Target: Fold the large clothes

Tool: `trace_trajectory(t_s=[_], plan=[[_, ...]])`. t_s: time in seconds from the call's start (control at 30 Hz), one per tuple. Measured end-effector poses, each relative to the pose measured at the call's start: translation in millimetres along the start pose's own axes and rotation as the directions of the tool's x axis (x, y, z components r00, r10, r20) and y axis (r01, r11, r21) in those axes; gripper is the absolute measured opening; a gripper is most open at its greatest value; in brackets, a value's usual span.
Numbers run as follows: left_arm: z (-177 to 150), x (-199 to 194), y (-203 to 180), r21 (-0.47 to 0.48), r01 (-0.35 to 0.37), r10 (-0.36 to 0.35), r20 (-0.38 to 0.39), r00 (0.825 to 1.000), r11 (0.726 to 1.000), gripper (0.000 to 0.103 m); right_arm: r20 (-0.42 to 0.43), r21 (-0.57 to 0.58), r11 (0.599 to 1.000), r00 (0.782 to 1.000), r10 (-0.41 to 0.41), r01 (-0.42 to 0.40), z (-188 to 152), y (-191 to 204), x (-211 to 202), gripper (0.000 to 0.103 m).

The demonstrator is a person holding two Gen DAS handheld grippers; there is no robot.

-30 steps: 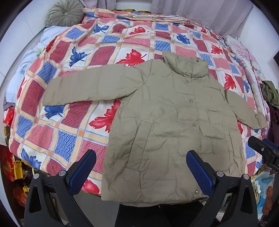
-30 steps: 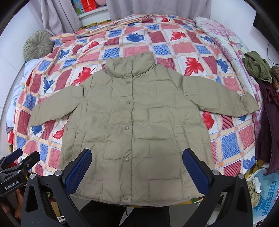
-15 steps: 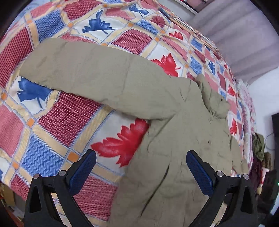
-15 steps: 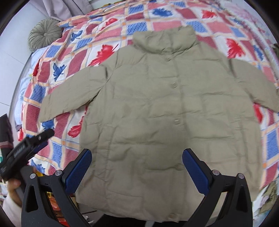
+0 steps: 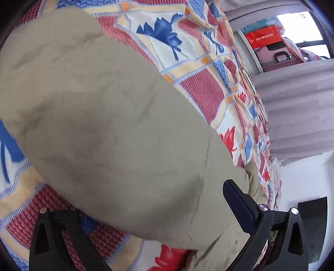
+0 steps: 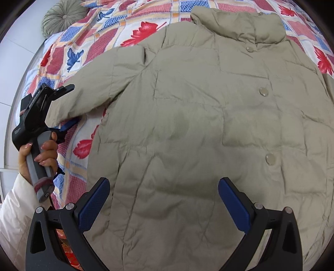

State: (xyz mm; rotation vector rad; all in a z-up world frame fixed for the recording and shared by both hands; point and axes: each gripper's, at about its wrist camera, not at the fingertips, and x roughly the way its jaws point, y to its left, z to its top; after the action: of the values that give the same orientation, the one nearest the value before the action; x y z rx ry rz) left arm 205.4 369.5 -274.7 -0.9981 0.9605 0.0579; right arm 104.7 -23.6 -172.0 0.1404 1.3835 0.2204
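A khaki padded jacket lies flat, front up and buttoned, on the bed. Its left sleeve fills the left wrist view. My left gripper is open with the sleeve's cuff end between its jaws: one finger lies under the fabric, the other above it. The right wrist view shows that gripper at the cuff, held by a hand. My right gripper is open and empty, hovering over the jacket's lower front.
A quilt with red and blue leaf squares covers the bed. A round green cushion lies at the head. Grey curtains and a shelf with a red box stand beyond the bed.
My left gripper has moved in close to the left sleeve and now straddles its cuff. My right gripper has moved lower and nearer over the jacket's front.
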Motion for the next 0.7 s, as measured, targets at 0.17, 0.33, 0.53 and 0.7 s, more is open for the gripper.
trace_trajectory(t_s=[0.17, 0.33, 0.53, 0.7], plan=[[48, -7, 12, -0.003, -0.104, 0.104, 0.116, 0.988, 0.995, 0.103, 0.061, -0.016, 0.999, 0.998, 0.032, -0.031, 35, 6, 7, 0.103], [78, 7, 18, 0.033, -0.183, 0.180, 0.081, 0.980, 0.983, 0.015, 0.133, -0.032, 0.997, 0.988, 0.074, -0.070, 77, 25, 21, 0.103], [70, -33, -30, 0.224, -0.198, 0.164, 0.162, 0.973, 0.954, 0.011, 0.115, 0.033, 0.984, 0.979, 0.170, -0.175, 108, 44, 59, 0.025], [42, -81, -98, 0.391, -0.077, 0.008, 0.175, 0.985, 0.917, 0.011, 0.097, 0.053, 0.959, 0.957, 0.273, -0.278, 113, 54, 92, 0.019]])
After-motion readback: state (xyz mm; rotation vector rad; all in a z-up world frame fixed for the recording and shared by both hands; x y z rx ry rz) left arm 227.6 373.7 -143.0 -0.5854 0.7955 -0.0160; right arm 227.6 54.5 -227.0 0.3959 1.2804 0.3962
